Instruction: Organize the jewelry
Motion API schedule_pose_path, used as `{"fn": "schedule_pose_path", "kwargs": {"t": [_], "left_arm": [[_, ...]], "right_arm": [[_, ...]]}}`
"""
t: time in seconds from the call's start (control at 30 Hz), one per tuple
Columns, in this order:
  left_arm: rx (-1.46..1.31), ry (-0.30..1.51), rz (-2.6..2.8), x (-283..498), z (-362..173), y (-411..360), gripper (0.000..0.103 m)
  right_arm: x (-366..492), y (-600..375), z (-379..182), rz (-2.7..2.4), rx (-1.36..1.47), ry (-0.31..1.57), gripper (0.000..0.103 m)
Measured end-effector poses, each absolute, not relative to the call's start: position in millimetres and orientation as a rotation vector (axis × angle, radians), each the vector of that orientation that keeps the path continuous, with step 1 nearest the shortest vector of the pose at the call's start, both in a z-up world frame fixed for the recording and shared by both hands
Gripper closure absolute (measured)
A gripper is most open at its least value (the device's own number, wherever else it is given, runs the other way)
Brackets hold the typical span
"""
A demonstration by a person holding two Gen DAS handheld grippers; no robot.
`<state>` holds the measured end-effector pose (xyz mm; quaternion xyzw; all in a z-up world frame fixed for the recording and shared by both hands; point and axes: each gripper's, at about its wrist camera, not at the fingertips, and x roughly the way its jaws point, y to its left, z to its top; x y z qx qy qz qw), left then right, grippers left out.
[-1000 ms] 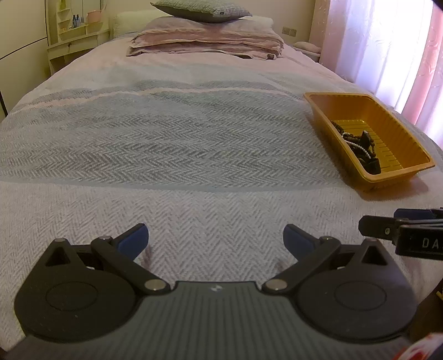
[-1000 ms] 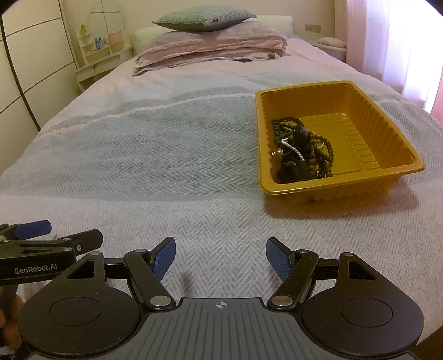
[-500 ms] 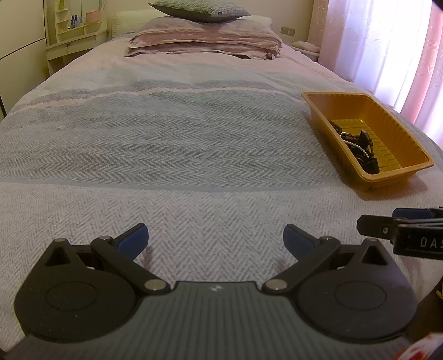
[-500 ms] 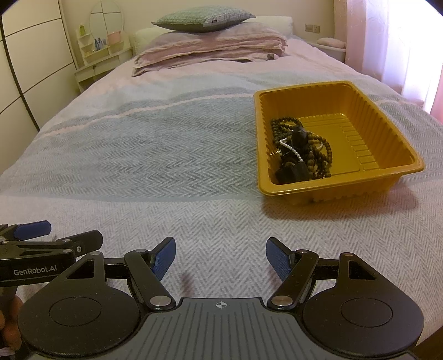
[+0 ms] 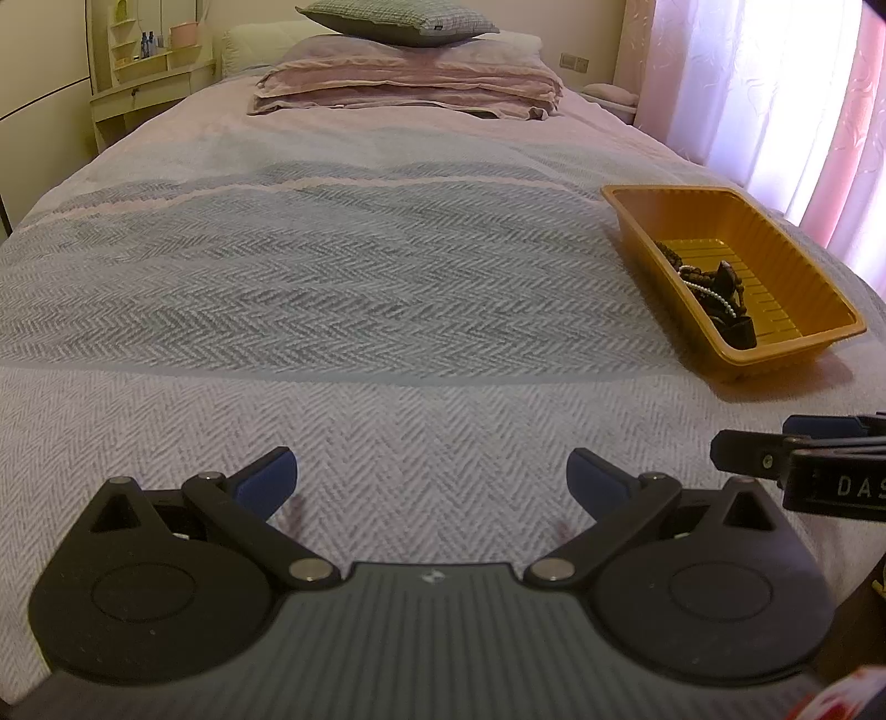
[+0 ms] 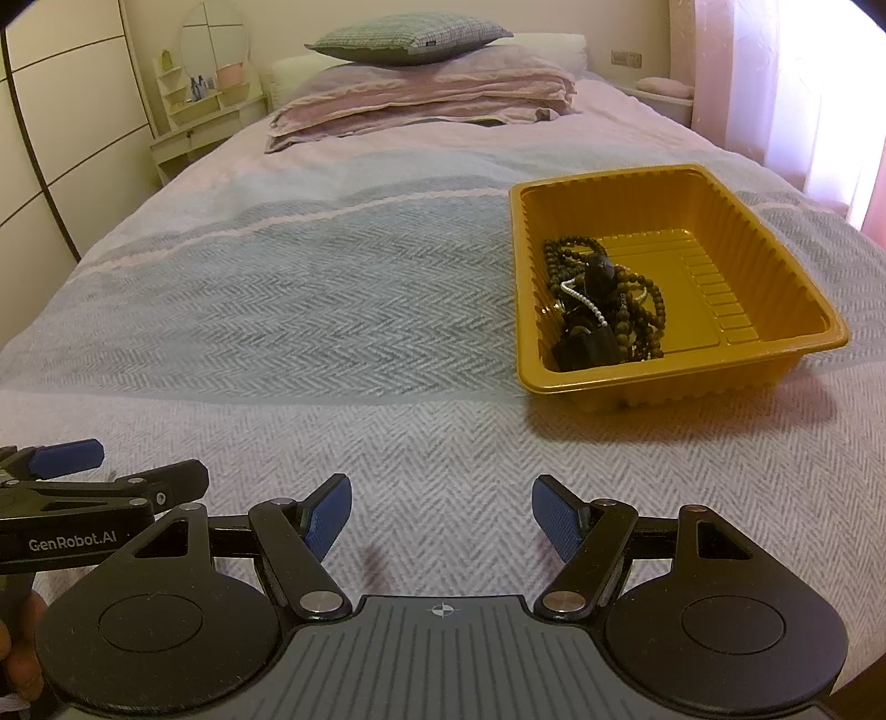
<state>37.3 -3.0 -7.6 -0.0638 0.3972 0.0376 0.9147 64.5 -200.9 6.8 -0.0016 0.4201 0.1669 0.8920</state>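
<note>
grey herringbone bedspread (image 6: pixel 343 343) fills the near part of both views, and nothing lies on it that looks like jewelry. nearest of all, the right tool (image 6: pixel 441 518) hangs low over the near end of the bed with its blue pads spread wide and nothing between them. the left tool (image 5: pixel 431 476) sits just beside it, to its left, likewise spread and empty, pointing down at bare cloth.

farther along and to the right, the orange plastic tray (image 6: pixel 775 354) rests on the bedspread, well apart from both tools. the jewelry (image 6: pixel 601 299) lies heaped in the tray's near left part: dark beaded strands, a thin white bead chain and a black piece or two, all tangled together. the right half of the tray floor is bare. beyond that the bed runs up to folded pink bedding with a grey checked pillow (image 6: pixel 410 36) on top, and a small dresser (image 6: pixel 205 119) stands at the far left.

as a judgement, the gathering looks done, since every piece in sight is already in the tray and both tools are free; whether the heap is meant to be untangled or sorted further i cannot tell.

against the earlier frames, next to nothing differs: both tools hold the same spread and the same place, and tray and heap sit where they were.
</note>
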Motion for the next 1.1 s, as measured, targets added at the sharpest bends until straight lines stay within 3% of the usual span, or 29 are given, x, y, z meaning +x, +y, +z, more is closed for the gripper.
{"fn": "schedule_pose_path", "kwargs": {"t": [1.1], "left_arm": [[-0.13, 0.817, 0.074, 38.0, -6.7, -4.6, 0.0]], "right_arm": [[64.9, -201.5, 8.6, 0.345, -0.002, 0.871, 0.031]]}}
